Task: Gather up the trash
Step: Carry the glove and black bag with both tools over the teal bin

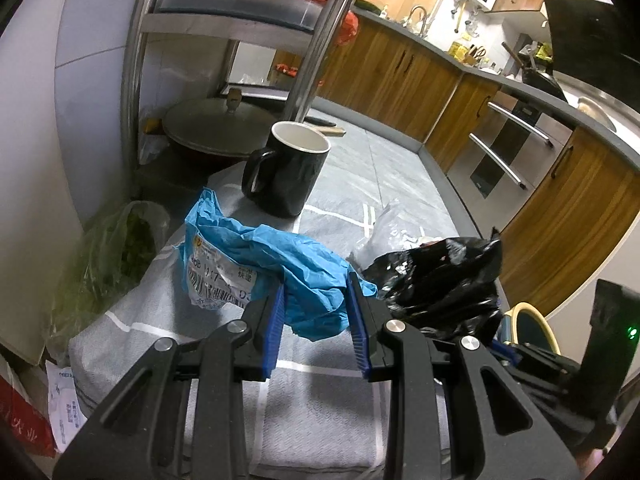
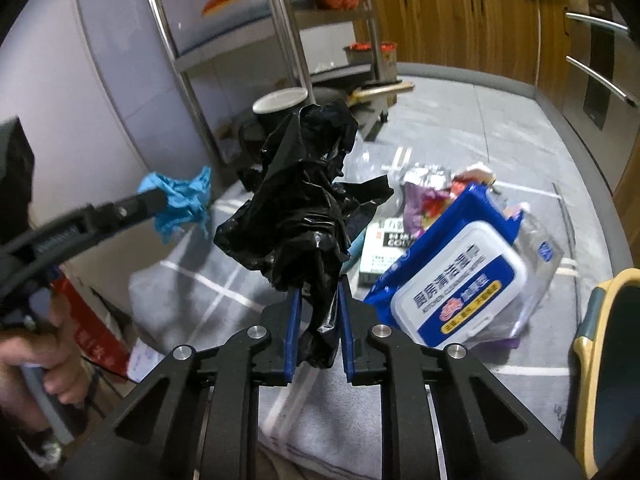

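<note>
My left tongs (image 1: 316, 304) clamp the blue mailer bag (image 1: 256, 256) on the counter's grey cloth (image 1: 312, 412); my right tongs (image 2: 318, 312) pinch the black plastic bag (image 2: 304, 204), lifted clear so both scraps can go to the bin (image 2: 612, 364) at four o'clock.

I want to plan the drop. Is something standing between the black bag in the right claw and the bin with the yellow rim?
Nothing visible does. The right claw is shut on the black bag, and the bin sits low to its right. The wipes pack lies beside that path, not across it.
</note>
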`<state>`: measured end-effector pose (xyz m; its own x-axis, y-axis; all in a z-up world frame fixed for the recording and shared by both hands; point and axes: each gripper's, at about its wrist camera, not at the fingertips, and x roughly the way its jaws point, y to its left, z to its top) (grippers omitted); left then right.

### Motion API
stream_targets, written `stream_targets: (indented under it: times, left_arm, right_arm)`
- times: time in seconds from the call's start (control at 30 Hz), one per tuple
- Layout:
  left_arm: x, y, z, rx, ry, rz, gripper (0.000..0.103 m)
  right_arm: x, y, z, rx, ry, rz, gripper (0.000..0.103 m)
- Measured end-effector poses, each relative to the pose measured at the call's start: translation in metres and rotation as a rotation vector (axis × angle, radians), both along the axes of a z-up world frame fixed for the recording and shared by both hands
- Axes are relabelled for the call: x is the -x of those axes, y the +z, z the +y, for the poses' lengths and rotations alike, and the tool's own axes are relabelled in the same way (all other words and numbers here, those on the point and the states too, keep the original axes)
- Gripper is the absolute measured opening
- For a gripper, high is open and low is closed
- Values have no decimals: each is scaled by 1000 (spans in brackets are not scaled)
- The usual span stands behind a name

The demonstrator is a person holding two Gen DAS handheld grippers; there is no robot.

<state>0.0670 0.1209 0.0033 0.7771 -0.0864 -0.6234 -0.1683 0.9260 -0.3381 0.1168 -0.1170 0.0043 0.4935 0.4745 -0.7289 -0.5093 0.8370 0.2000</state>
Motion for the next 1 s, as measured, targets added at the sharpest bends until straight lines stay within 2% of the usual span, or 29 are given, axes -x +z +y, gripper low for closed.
stream_targets:
  times: [0.2,0.5,0.67,1.0]
  left_arm:
    - [8,13,-13,-26,-45,-89,29]
    - [17,32,-68,-134,-199,-194,29]
    - [21,40,-109,-164,-315,-236,29]
    - [27,51,-200,-175,-550,-289,29]
  right_arm:
    - [8,22,-29,-59,-43,-26,18]
    - [24,46,-102,-105,-166,-74,18]
    - [34,45,-145,-111,-242,-84,18]
    - [58,33,-231,-117,-430,-87,19]
